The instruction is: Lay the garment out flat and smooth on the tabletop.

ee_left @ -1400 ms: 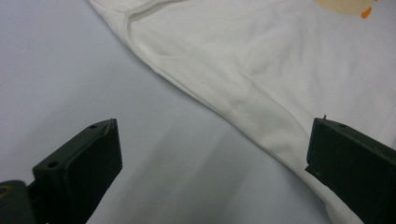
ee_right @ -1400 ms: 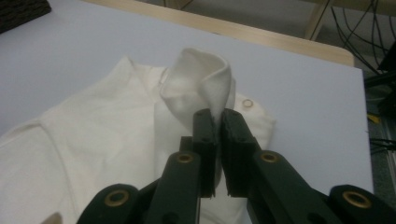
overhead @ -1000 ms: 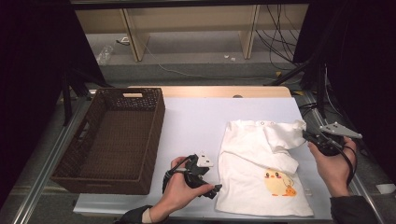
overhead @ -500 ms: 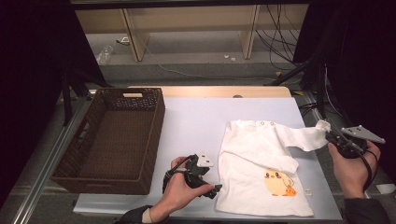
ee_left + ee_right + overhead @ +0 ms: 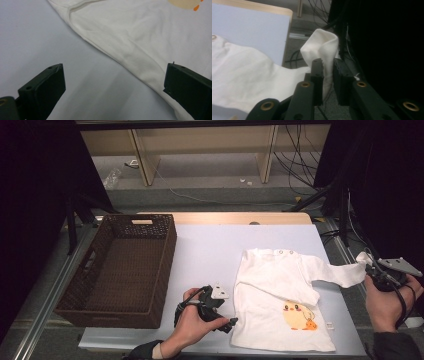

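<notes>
Right gripper view has the right gripper (image 5: pixel 327 72) with its jaws just eased apart around the sleeve (image 5: pixel 322 45) of the shirt (image 5: pixel 280 305) past the table (image 5: pixel 210 245) edge; that slackening could drop it; the left gripper (image 5: pixel 212 307) rests wide open beside the hem.

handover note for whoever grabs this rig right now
Right tongs: sleeve cuff between the jaws, which have just been opening; the sleeve is drawn out past the table's right edge.
Left tongs: open, resting on the table at the shirt's left hem, holding nothing.
Shirt lies flat, print side up; the wicker basket stands at the left.
Done: one sleeve spread.
Left: probably folding the shirt, then the basket.
</notes>
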`<state>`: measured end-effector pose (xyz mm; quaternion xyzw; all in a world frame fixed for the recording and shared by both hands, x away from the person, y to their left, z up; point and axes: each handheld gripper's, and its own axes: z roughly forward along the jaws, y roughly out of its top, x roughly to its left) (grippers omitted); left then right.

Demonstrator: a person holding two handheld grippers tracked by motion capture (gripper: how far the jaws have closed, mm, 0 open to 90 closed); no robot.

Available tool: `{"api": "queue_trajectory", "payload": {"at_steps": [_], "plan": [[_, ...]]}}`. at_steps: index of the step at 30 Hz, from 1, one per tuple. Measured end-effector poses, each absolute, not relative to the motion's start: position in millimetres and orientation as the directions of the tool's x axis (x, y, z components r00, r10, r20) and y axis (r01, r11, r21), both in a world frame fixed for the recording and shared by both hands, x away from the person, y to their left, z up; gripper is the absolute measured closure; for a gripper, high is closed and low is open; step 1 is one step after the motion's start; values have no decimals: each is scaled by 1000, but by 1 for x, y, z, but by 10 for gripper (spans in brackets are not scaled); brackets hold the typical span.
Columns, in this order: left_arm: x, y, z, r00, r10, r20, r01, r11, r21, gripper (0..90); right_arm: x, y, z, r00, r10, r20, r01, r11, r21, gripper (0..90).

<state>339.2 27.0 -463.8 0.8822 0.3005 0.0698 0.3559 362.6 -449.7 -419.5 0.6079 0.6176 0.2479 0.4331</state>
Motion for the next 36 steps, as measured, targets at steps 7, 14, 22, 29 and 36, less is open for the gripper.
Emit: {"api": "queue_trajectory", "payload": {"at_steps": [7, 14, 22, 29, 36], "plan": [[339, 27, -464, 809, 581, -88, 478, -564, 673, 34, 363, -452, -422, 140, 957, -253, 548, 137, 825, 638], [339, 27, -464, 809, 580, -91, 480, -564, 672, 35, 373, -436, -433, 19, 977, -214, 586, 163, 794, 609], [339, 27, -464, 805, 586, -92, 482, -556, 678, 37, 377, -405, -442, -161, 985, -64, 658, 155, 737, 565], [339, 27, -464, 806, 585, -92, 479, -554, 681, 46, 372, -378, -449, -264, 960, 93, 728, 135, 672, 559], [340, 27, -463, 804, 588, -89, 478, -549, 686, 49, 372, -374, -453, -261, 958, 117, 776, 136, 616, 564]]}}
